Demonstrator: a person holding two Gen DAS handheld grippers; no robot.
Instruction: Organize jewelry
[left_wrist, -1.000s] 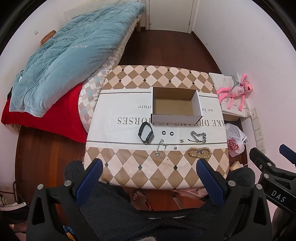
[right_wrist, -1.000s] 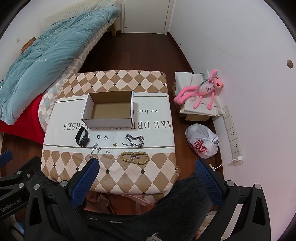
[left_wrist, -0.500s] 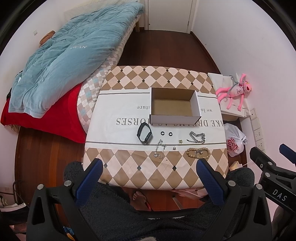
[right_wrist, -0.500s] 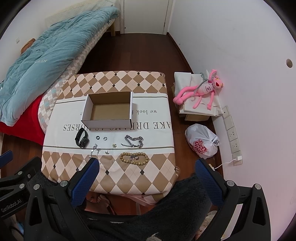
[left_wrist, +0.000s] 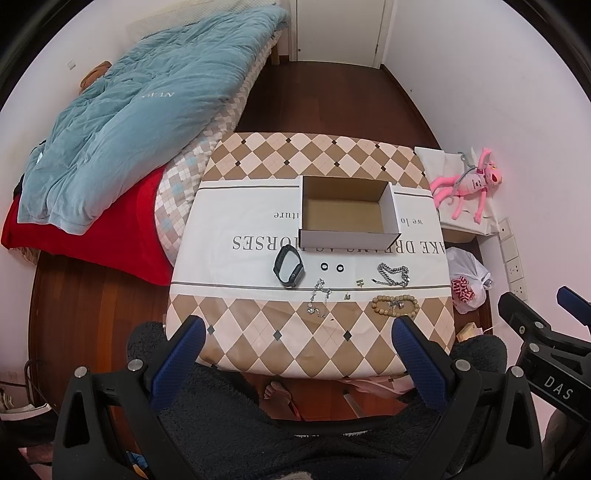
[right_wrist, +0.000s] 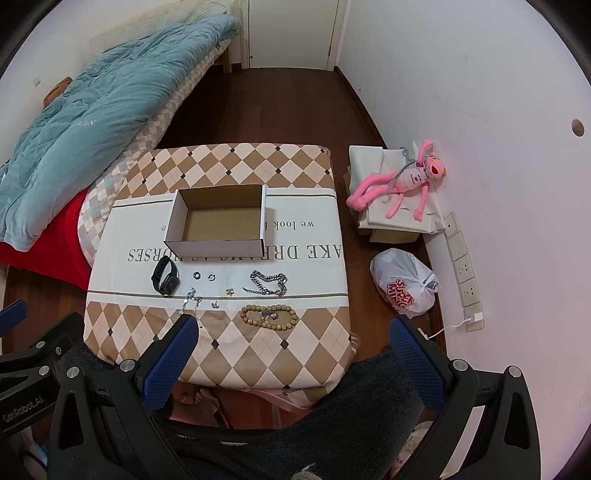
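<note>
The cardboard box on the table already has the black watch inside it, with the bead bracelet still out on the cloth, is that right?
Not quite. The cardboard box is empty; the black watch lies on the cloth in front of it, as the right wrist view shows. The bead bracelet is indeed out on the cloth.

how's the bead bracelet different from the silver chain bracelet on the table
The bead bracelet is made of round tan wooden-looking beads; the chain bracelet is shiny metal links. The bead bracelet lies nearer the table's front edge on the checkered band, the chain bracelet on the white band. Both lie flat, untouched, outside the box.

White walls (right_wrist: 461, 74), dark wooden floor (left_wrist: 332, 99), bed (left_wrist: 229, 110) with teal quilt (left_wrist: 140, 122), white door (right_wrist: 291, 33), wall sockets (right_wrist: 463, 269)
</note>
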